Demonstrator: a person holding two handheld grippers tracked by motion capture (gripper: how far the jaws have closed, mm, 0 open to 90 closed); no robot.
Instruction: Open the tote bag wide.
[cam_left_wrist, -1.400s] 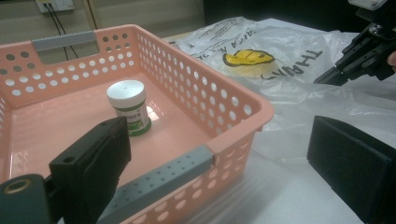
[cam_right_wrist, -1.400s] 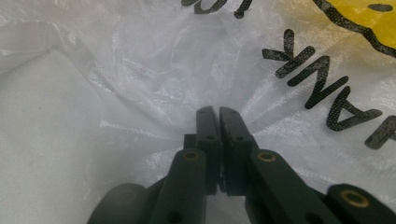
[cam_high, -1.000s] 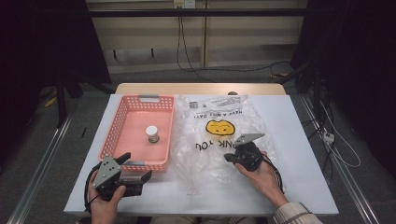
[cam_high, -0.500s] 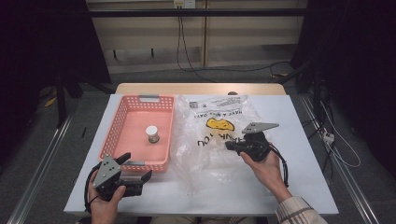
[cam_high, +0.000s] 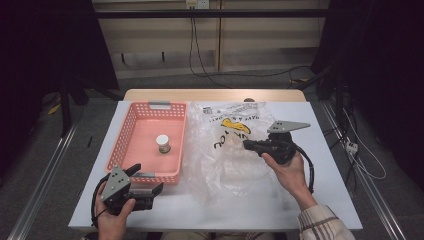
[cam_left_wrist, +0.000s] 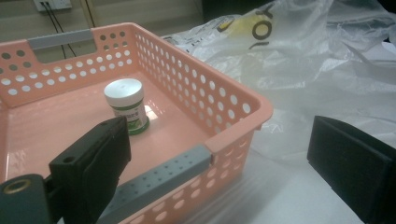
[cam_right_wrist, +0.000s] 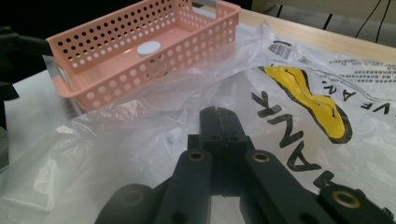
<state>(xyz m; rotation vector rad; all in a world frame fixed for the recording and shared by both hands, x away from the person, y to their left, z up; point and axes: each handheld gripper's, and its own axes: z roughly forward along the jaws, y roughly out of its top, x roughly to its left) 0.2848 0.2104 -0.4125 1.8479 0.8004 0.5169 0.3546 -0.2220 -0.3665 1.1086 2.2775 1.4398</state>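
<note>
A clear plastic bag (cam_high: 222, 155) with black lettering and a yellow print lies crumpled on the white table (cam_high: 260, 207), right of a pink basket (cam_high: 123, 135). My right gripper (cam_high: 246, 145) is shut on a fold of the bag and holds that part tented above the table. In the right gripper view the jaws (cam_right_wrist: 218, 116) meet, with the bag's film (cam_right_wrist: 154, 130) pinched at their tips. My left gripper (cam_high: 147, 178) stands open by the basket's near right corner, with nothing between its fingers (cam_left_wrist: 95, 156). A small white-lidded bottle (cam_high: 163, 143) stands upright in the basket (cam_left_wrist: 261, 109).
The basket's grey front handle (cam_left_wrist: 161, 179) lies just beyond my left gripper. The bottle (cam_left_wrist: 126, 105) has a green label. The bag (cam_left_wrist: 303, 60) covers the table's middle and far right. Cables run across the floor behind the table.
My right gripper has risen and moved back toward the far right, pulling the pinched part of the bag up with it. The left gripper has stayed put.
</note>
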